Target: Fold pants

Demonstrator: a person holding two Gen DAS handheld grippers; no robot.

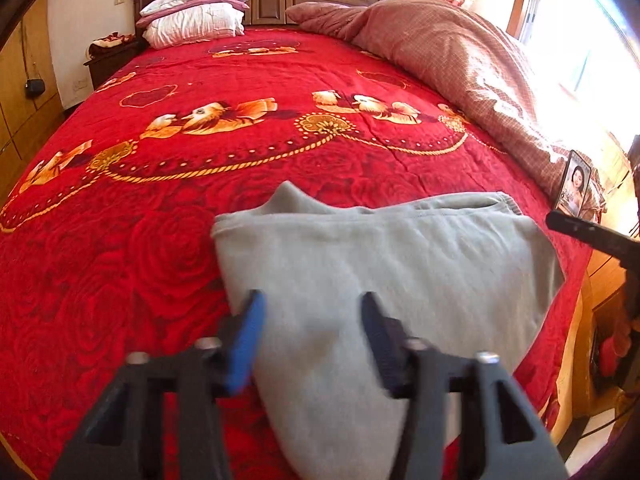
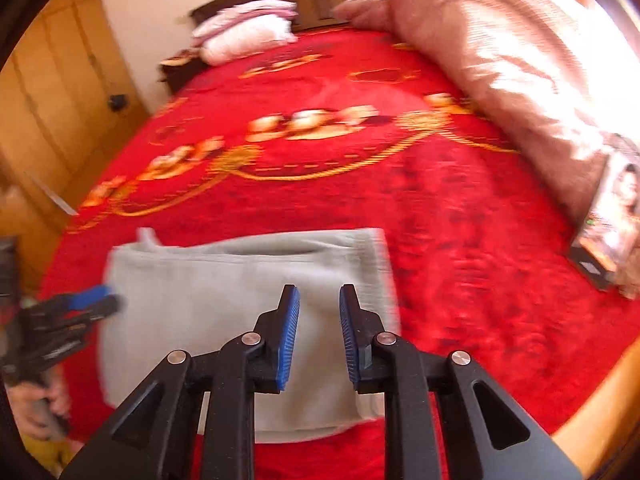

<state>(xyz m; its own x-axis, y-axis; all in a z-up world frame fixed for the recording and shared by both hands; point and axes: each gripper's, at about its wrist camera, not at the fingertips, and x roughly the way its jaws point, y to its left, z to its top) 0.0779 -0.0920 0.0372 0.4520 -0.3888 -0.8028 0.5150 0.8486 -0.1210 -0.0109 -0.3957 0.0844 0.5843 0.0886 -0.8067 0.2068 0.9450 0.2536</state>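
Grey pants (image 1: 384, 264) lie folded in a flat stack near the foot of a bed with a red blanket (image 1: 200, 160). My left gripper (image 1: 312, 300) is open and empty, just above the near left part of the stack. In the right wrist view the pants (image 2: 224, 304) show again, blurred. My right gripper (image 2: 319, 292) is open and empty above their right half. The left gripper also shows in the right wrist view (image 2: 100, 298) at the pants' left edge. A dark tip of the right gripper (image 1: 580, 232) shows at the right in the left wrist view.
A pink-brown quilt (image 1: 460, 60) lies bunched along the bed's right side. Pillows (image 1: 192, 16) rest at the wooden headboard. A phone showing a woman's picture (image 1: 574, 188) stands at the bed's right edge. Wooden cabinets (image 2: 52, 120) stand on the left.
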